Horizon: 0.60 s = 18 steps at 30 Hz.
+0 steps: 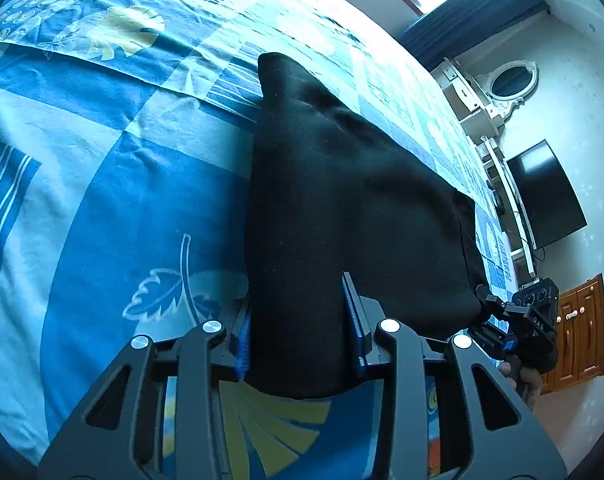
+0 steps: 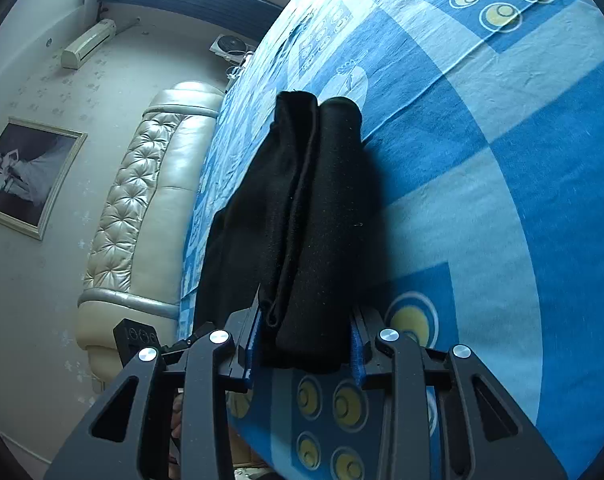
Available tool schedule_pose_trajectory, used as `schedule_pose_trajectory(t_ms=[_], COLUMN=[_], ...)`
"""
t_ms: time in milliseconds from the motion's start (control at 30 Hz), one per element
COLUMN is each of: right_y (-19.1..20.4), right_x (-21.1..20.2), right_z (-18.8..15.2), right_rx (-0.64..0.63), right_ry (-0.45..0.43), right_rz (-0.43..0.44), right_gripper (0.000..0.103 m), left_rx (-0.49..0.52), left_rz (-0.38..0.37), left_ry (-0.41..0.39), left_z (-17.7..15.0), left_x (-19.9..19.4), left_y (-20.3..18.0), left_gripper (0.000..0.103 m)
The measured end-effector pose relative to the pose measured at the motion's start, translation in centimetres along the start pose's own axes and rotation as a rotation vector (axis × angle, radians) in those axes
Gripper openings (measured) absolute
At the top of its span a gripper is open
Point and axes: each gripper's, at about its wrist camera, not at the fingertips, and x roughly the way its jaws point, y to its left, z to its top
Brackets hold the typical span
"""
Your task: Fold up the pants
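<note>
The folded black fabric pants lie on the bed's blue patterned cotton sheet — centre of both frames. The left gripper has its fingers narrowed onto one near edge of the bundle; the right gripper clamps the layered end likewise — both pairs pressing cloth.

bedsheet open around pants, headboard beside

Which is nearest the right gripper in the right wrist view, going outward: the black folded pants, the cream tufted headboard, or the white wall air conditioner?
1. Black folded pants, between the right gripper fingers.
2. Cream tufted headboard, left.
3. White wall air conditioner, far upper left.
</note>
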Motion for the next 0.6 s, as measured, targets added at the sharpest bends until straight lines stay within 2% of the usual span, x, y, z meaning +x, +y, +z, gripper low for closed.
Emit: schedule_pose_trajectory(t_ms=[333, 500, 600], right_y=[-1.2, -3.0, -3.5], right_x=[-1.8, -0.9, -0.9], right_z=[-4.5, -5.0, -5.3], right_rx=[0.002, 0.022, 0.017], right_ry=[0.063, 0.062, 0.053], right_rz=[0.008, 0.013, 0.023], right_gripper=[0.035, 0.035, 0.034], left_rx=[0.05, 0.053, 0.094], left_rz=[0.03, -0.003, -0.008], left_ry=[0.035, 0.017, -0.006], left_z=[-3.7, -4.1, -4.6], left_x=[-2.0, -0.8, -0.7], left_y=[0.3, 1.6, 1.7], left_gripper=[0.036, 0.039, 0.04])
